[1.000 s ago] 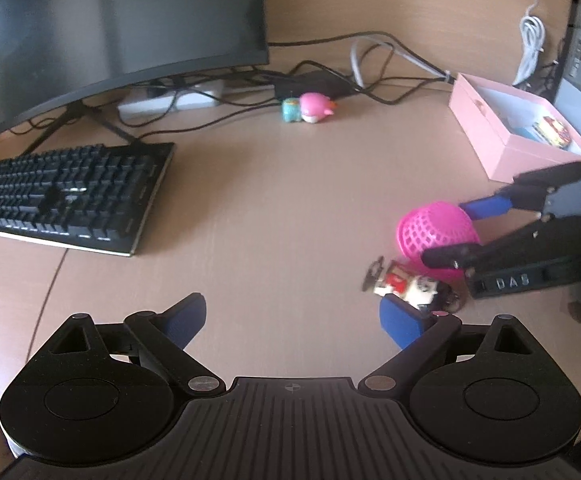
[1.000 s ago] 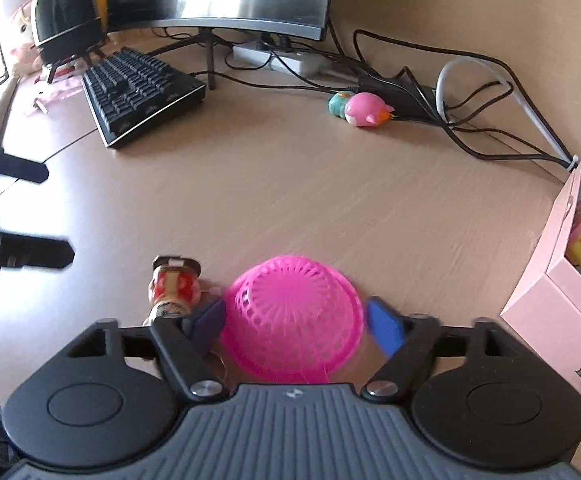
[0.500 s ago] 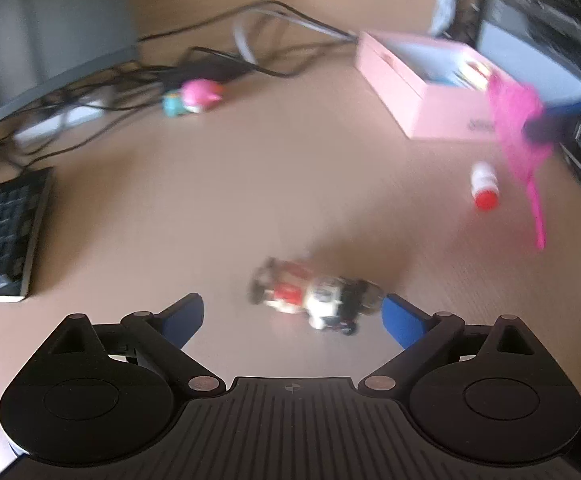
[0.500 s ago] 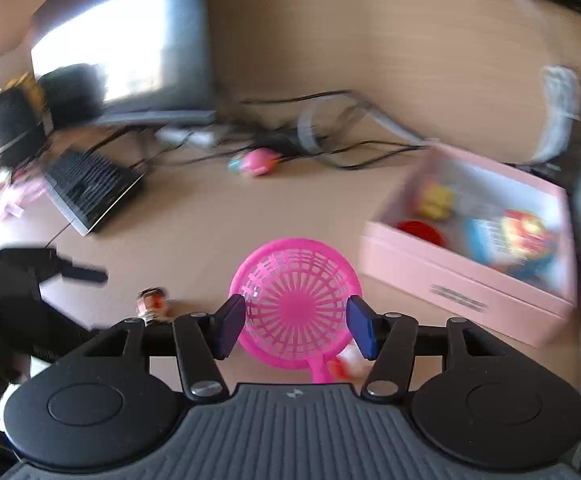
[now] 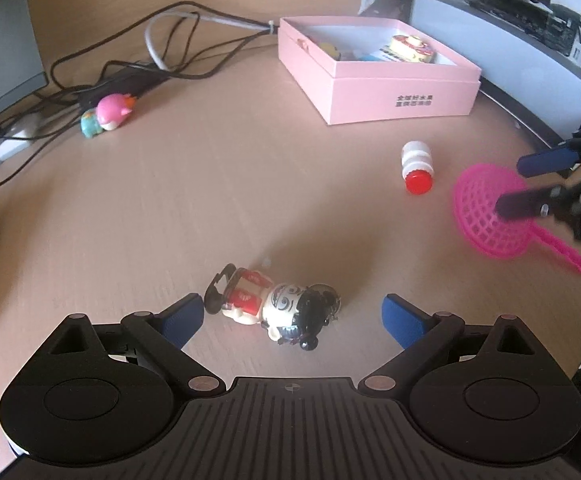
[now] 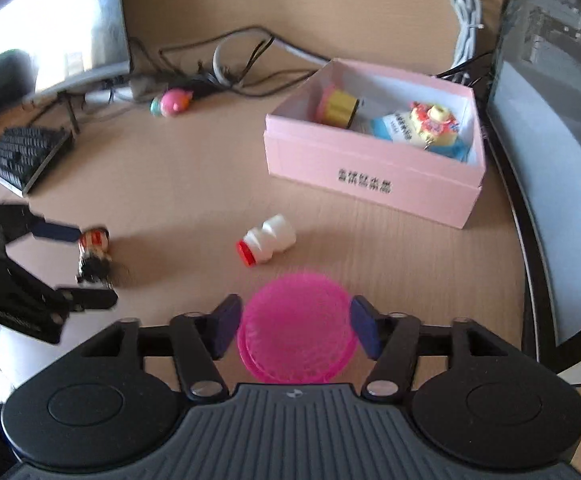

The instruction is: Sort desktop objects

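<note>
The right tool [image 6: 294, 326] has the pink strainer [image 6: 296, 328] between its 2 blue pads, and its jaws are opening; in the right wrist view the strainer is blurred, so whether the pads are touching its rim is hard to say, though a small gap seems to show on both sides. In the left wrist view the strainer [image 5: 486, 210] sits at the right edge with the right tool's pads across its mesh, its handle pointing down and right, over the counter [image 5: 210, 200].

The left tool [image 5: 292, 320] is spread wide and pinches nothing. A small figurine [image 5: 274, 308] lies on its side on the counter between the left tool's pads, nearer the left pad, touching neither as far as can be seen.

A white bottle [image 6: 266, 242] with a red cap lies on its side on the counter, between the strainer and the pink box [image 6: 370, 176]. The box is open and holds several colourful toys. Near the cables [image 5: 150, 60] at the back lies a pink toy [image 5: 112, 110] with a teal one just beside it. A keyboard [image 6: 22, 156] and monitor [image 6: 50, 28] stand far left.
</note>
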### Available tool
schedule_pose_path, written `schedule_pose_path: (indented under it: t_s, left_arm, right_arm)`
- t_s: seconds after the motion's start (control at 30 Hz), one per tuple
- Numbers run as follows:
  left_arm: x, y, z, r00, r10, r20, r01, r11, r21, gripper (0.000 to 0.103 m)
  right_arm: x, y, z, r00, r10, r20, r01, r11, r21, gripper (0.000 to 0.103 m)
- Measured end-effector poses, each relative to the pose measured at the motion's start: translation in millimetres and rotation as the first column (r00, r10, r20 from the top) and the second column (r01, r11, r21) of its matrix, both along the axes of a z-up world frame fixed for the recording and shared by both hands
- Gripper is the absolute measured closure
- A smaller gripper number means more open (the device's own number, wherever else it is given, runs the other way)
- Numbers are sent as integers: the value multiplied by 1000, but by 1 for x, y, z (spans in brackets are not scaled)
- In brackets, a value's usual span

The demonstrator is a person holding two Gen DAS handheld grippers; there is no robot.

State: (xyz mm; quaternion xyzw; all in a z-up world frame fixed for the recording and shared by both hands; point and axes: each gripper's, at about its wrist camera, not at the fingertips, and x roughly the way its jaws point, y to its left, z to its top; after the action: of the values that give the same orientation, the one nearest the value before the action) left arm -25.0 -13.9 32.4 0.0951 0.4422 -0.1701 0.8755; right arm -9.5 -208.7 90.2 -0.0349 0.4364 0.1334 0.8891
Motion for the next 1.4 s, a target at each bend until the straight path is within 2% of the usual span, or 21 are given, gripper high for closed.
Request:
schedule_pose_path:
  t_s: [0.17,0.3,0.4,0.5,0.6,0.7,0.8,0.9,0.93,1.0,1.03,1.17,1.23,1.33,1.4]
  left_arm:
    - [-5,4,2,1000,9,-6,-9,1000,8,4]
    - [-7,6,0,998,35,-47,-35,999,-14,4]
    - [-11,-3,-1,997,24,-74,-28,998,-59,4]
    - [-17,-16,3,996,-38,-78,29,994,-109,4]
    - [-28,-18,11,997,-73,-5,73,995,-63,4]
    - [-26,-8,14,997,-21,69,18,999,34,4]
    - [-9,2,9,998,62,33,-63,997,36,4]
    - [3,-1,2,996,88,8,-88,996,7,4]
    - [8,-3,0,996,93,2,-93,996,15,5]
    - [12,-11,-5,995,102,-10,-101,994,38,16]
    - [13,-12,-5,995,98,-20,-97,994,40,26]
    - [12,-14,-2,996,86,-13,-85,995,43,31]
    - [10,-15,1,997,82,-8,-82,996,42,32]
    - [4,-15,6,998,70,-5,-70,997,30,32]
    - [-2,-14,12,998,55,4,-56,998,26,32]
  right_arm:
    - [-8,10,-14,993,114,-7,-114,990,-80,20]
    - [-9,14,-28,988,150,-28,-153,978,-145,18]
    - [-9,12,-29,990,132,-55,-137,984,-116,16]
    - [-11,9,-25,985,155,-76,-156,988,-12,16]
    - [-13,12,-24,984,168,-53,-169,985,-19,16]
    - [-14,11,-22,987,156,-32,-157,987,-43,16]
    - [-14,9,-22,989,148,-23,-149,988,-41,15]
    - [-16,8,-24,989,147,-23,-148,988,-36,15]
    - [-16,8,-25,989,148,-24,-149,988,-37,15]
    - [-16,9,-27,988,152,-28,-153,987,-40,15]
    - [-15,11,-29,987,155,-28,-156,987,-46,15]
    - [-12,13,-34,986,165,-33,-166,985,-54,15]
    - [-10,14,-37,986,163,-31,-164,985,-50,10]
    - [-6,15,-38,987,158,-18,-158,987,-32,10]
    - [-4,18,-38,988,153,-8,-153,988,-36,19]
